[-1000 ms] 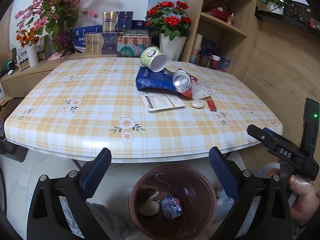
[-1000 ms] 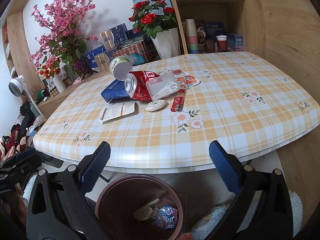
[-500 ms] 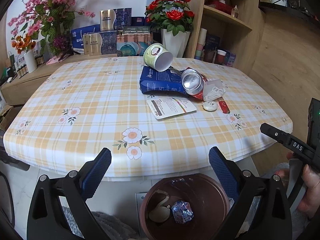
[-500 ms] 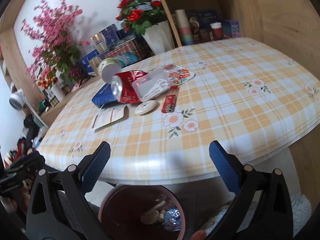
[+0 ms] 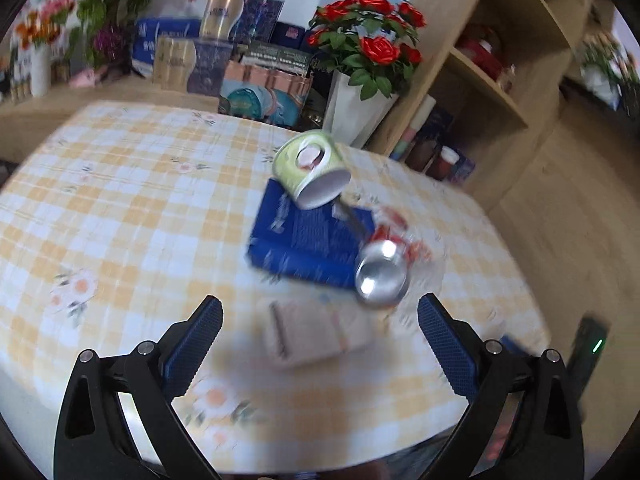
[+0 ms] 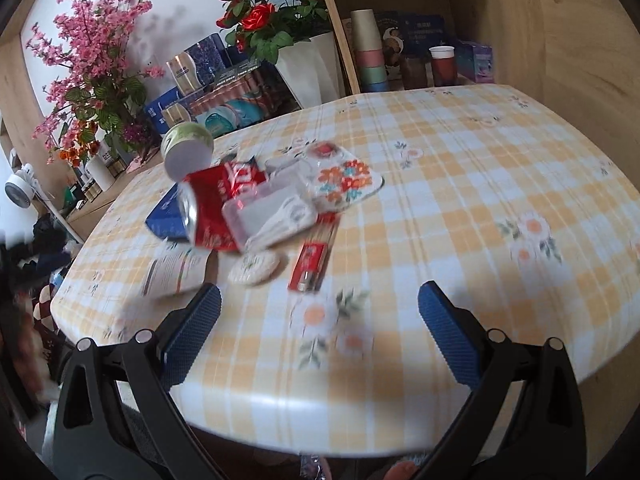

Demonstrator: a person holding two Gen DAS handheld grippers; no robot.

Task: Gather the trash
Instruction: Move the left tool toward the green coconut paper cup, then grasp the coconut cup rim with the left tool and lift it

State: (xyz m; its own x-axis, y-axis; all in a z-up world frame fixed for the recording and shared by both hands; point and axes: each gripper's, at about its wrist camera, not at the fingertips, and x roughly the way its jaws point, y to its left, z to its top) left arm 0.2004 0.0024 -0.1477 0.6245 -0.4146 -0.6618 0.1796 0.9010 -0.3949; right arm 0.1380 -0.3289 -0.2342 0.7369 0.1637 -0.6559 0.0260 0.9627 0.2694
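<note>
**Both tongs hanging apart over the bench edge, trash piled ahead**

The left tongs [image 5: 318, 340] are hanging with their blue pads wide apart and nothing between them, over the near part of the checked bench [image 5: 120, 208]. The right tongs [image 6: 318, 338] are likewise gaping and gripping nothing, over the bench [image 6: 480, 208] edge nearest the camera.

Just beyond the left tongs a white card [image 5: 316, 334] is lying flat, badly blurred. In the right view the same card [image 6: 176, 270] is sitting just beyond the left pad, with a round white lid [image 6: 256, 268] beside it and a red lighter [image 6: 312, 266] to the right of the lid, all flat on the cloth and close together but apart.

Behind these the pile is sitting. A crushed red can [image 6: 212, 208] is lying on its side, its silver end [image 5: 380, 276] facing the left camera. A clear plastic wrapper [image 6: 276, 216] is leaning against the can, and a flowered packet [image 6: 344, 182] is lying just behind it. A blue pack [image 5: 308, 240] is lying flat under the can's far side. A green cup [image 5: 310, 168] is tipped over on the pack's far end, its white mouth facing down and toward the camera.

Farther back, a white vase of red roses [image 6: 264, 12] is standing past the bench, with boxes [image 5: 248, 88] beside it, pink blossoms [image 6: 92, 60] at the left, and paper cups [image 6: 368, 52] stacked on a wooden shelf [image 5: 480, 80].
</note>
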